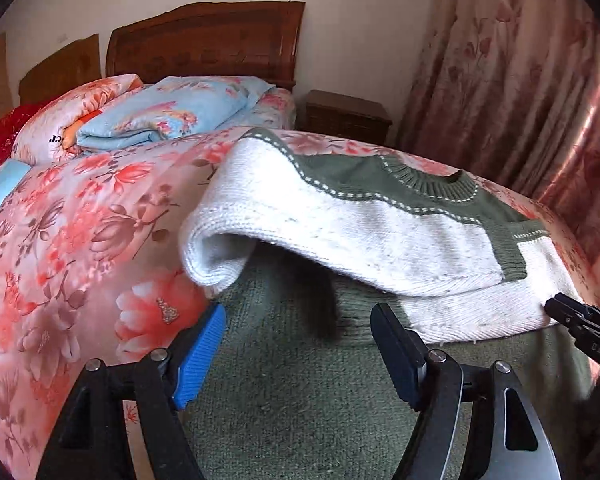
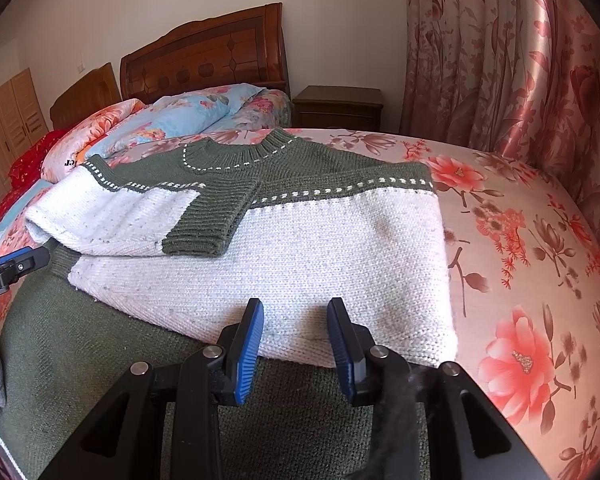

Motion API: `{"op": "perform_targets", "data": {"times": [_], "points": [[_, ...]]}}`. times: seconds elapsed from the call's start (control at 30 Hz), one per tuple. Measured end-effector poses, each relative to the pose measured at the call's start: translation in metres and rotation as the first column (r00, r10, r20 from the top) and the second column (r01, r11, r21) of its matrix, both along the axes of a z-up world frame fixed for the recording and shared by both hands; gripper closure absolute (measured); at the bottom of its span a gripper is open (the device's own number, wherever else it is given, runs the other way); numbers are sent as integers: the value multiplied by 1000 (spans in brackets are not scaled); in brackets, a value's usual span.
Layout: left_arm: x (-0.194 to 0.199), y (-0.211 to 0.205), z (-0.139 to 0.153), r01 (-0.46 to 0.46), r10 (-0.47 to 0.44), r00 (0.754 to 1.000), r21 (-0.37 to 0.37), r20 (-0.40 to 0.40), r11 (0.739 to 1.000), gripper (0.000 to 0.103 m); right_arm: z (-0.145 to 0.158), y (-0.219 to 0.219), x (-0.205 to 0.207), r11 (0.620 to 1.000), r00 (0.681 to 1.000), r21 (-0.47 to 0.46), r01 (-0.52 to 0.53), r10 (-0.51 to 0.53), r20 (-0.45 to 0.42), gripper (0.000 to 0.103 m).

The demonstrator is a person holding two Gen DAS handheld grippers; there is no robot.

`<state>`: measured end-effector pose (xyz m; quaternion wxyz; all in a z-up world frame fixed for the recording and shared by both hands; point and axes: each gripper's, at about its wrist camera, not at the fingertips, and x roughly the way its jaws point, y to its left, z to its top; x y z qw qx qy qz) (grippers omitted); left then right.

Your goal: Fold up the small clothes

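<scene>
1. A green and white knitted sweater (image 2: 320, 248) lies flat on a bed covered by a pink floral bedspread (image 2: 520, 240). Every place below is given relative to this sweater.
2. One sleeve (image 2: 140, 216), white with a green ribbed cuff, is folded across the sweater's chest. The cuff rests near the middle, just below the collar. This looks like the first fold of the task, made to narrow the garment.
3. The left claw (image 1: 300, 344) hovers over the sweater's green lower part, just beside the folded sleeve's rounded edge. Its two fingers are spread wide and hold nothing, probably because the sleeve has already been laid down.
4. The right claw (image 2: 296, 344) hangs over the boundary where the sweater's white band meets its green lower part. Its fingers stand partly apart with nothing pinched between them.
5. Beyond the sweater's collar are folded quilts (image 2: 172, 120), a wooden headboard (image 2: 204, 52) and a nightstand (image 2: 336, 106).
6. A floral curtain (image 2: 500, 60) hangs past the sweater's unfolded side.
</scene>
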<state>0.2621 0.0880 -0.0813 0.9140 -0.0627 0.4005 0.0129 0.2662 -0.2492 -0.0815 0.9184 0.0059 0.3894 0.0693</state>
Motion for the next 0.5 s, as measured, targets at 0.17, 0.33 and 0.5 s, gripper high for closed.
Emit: {"op": "perform_targets", "data": {"times": [0.17,0.33,0.5], "points": [[11,-6,-9,-35,39,999,80,-38,996,0,0,0,0,1000,1000,2,0,0,0,69],[4,-6,-7,-49,52,998,100,-26,994,0,3,-7,-2,998,1000,69,-1,0,2,69],[6,-1,-7,-73,76,997,87,-33,994,0,17,-9,8,963,1000,271,-20,17,11,69]]}}
